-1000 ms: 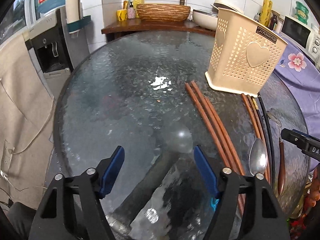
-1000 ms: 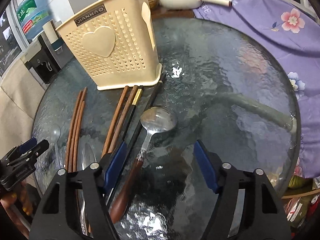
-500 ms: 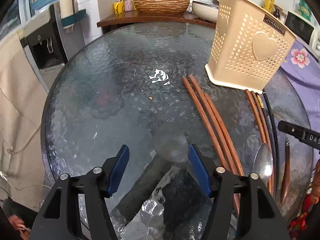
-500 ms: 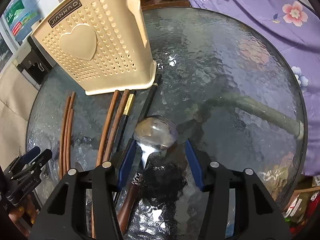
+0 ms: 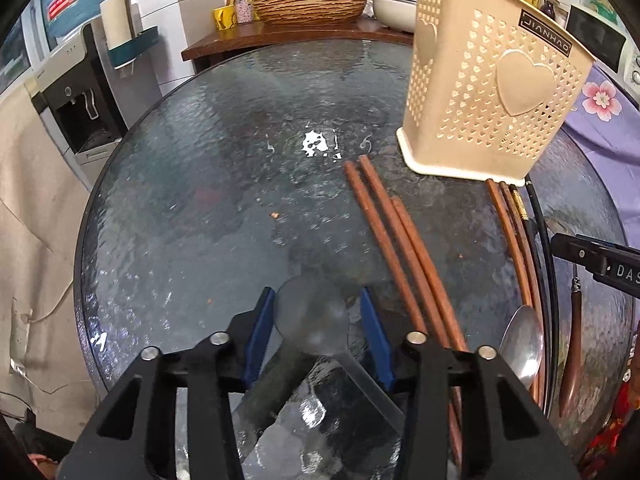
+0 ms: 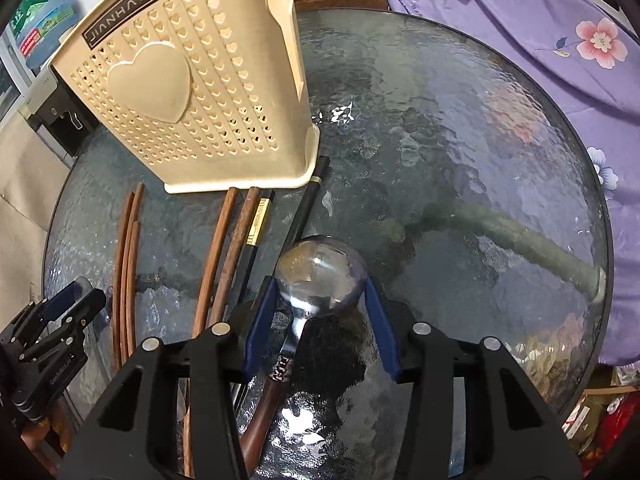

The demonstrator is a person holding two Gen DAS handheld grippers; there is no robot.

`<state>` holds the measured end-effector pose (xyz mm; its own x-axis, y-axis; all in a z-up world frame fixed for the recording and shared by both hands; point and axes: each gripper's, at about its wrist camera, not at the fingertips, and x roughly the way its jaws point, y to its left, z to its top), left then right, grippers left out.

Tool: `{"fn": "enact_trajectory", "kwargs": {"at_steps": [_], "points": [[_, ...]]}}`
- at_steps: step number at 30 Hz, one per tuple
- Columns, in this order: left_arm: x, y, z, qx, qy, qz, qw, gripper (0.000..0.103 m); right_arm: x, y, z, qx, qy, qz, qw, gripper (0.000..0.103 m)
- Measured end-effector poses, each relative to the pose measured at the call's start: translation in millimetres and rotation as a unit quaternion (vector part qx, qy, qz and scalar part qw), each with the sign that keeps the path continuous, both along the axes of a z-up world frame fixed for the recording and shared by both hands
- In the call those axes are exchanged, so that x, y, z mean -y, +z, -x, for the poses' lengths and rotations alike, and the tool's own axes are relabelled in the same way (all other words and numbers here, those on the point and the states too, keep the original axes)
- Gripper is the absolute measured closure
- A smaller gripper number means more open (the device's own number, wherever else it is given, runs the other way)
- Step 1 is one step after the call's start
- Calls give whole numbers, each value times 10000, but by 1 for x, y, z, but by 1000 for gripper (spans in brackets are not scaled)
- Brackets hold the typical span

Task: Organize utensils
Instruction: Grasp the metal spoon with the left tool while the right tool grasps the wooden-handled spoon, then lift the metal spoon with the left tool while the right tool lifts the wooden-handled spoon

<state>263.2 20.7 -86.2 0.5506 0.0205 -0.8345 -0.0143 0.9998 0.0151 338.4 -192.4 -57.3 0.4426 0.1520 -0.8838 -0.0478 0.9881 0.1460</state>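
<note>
A beige perforated utensil holder (image 5: 492, 92) (image 6: 192, 92) stands on the round glass table (image 5: 224, 184). My left gripper (image 5: 318, 300) is open, its blue pads on either side of a clear plastic spoon (image 5: 312, 320) lying on the glass. My right gripper (image 6: 320, 290) is open around the bowl of a metal ladle (image 6: 320, 274) with a dark wooden handle. Brown chopsticks (image 5: 396, 240) (image 6: 128, 264), more brown and black chopsticks (image 6: 244, 240) and a metal spoon (image 5: 522, 340) lie between the grippers.
A purple floral cloth (image 6: 560, 52) covers the right side. A wooden counter with a woven basket (image 5: 308, 2) and a water dispenser (image 5: 80, 92) stand beyond the table. The other gripper shows at each view's edge (image 5: 596, 264) (image 6: 52, 328).
Both grippers moved forward and down and narrowed. The left now straddles the clear spoon; the right now straddles the ladle bowl.
</note>
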Motion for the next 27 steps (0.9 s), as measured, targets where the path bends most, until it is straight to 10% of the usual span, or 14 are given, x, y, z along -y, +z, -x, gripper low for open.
{"fn": "enact_trajectory", "kwargs": {"at_steps": [11, 27], "points": [[3, 1, -9, 56, -69, 118, 9999, 67, 3, -1, 2, 291, 142, 35, 9995, 57], [6, 46, 1, 973, -292, 156, 9947, 67, 1, 58, 55, 2048, 321, 447, 9773, 57]]}}
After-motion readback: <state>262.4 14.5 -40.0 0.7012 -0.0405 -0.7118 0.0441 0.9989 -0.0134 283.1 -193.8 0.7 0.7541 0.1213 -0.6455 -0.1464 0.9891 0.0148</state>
